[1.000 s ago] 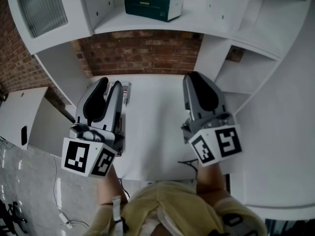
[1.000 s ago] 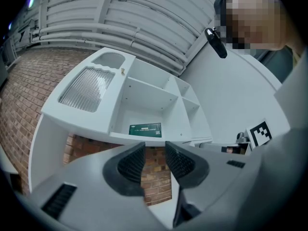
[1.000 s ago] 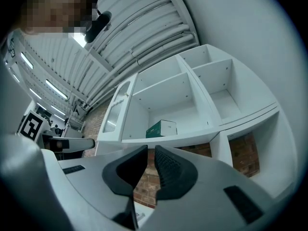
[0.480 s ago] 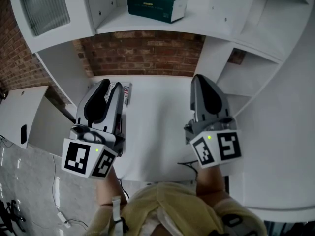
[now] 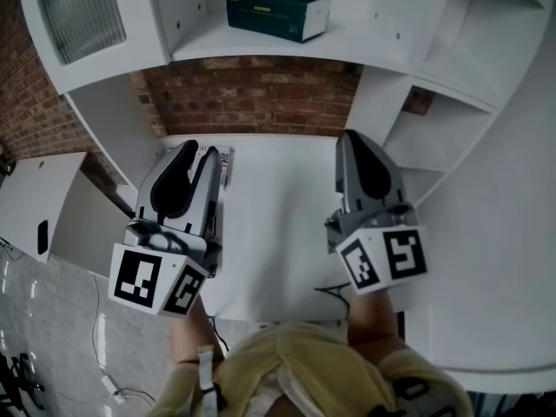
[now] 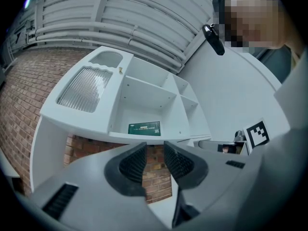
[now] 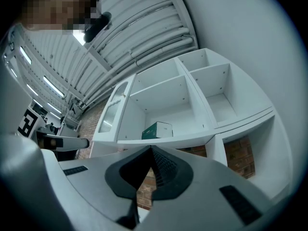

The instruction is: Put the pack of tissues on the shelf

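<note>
Lower left of head view: left gripper [image 5: 198, 152] over white desk [image 5: 274, 233]. Jaws drawn together to narrow slit, nothing between.
Lower right: right gripper [image 5: 352, 137], jaws fully together, empty. The two were well apart.
Small printed item [image 5: 225, 157] just beside left tip, too small to identify.
Mid frame: brick wall [image 5: 252, 94] behind desk.
Top centre: pack of tissues [image 5: 278, 13], green box, lay flat on shelf [image 5: 261, 50], near front edge, neither tool touching it.
Judged: placement done. Tools were held low and clear so as not to nudge box.
</note>
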The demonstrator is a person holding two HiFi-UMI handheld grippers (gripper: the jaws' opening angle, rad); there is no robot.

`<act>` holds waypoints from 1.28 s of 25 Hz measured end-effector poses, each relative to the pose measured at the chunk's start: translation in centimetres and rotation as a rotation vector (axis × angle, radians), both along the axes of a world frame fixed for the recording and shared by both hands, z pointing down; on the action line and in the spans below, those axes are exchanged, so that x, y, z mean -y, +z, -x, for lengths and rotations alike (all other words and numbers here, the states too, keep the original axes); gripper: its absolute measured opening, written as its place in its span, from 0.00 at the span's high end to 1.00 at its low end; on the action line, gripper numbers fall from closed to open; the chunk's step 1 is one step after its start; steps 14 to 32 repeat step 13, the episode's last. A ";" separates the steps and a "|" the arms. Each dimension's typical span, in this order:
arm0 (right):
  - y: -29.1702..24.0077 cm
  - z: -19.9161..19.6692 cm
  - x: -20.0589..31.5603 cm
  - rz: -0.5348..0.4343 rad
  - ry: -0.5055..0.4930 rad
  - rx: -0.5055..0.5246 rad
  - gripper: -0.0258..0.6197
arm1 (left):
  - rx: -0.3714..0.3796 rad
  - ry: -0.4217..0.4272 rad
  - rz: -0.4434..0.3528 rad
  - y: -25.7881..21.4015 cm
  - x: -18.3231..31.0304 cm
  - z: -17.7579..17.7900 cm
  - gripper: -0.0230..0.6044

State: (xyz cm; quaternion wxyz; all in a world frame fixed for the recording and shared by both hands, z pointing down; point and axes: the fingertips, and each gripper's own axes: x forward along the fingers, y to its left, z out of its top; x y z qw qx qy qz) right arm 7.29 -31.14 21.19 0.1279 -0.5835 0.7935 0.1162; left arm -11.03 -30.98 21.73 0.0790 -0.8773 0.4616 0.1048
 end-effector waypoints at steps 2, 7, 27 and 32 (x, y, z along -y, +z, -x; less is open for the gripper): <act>0.0 -0.1 0.1 0.002 0.003 0.002 0.96 | 0.000 -0.007 -0.001 0.0 0.0 0.1 0.78; 0.2 -0.5 0.3 0.011 0.007 0.011 0.96 | 0.001 -0.028 -0.001 -0.1 -0.1 0.6 0.78; 0.4 -0.8 0.6 0.017 0.013 0.016 0.96 | 0.001 -0.058 0.002 0.1 -0.2 1.2 0.78; 0.4 -0.8 0.6 0.017 0.013 0.016 0.96 | 0.001 -0.058 0.002 0.1 -0.2 1.2 0.78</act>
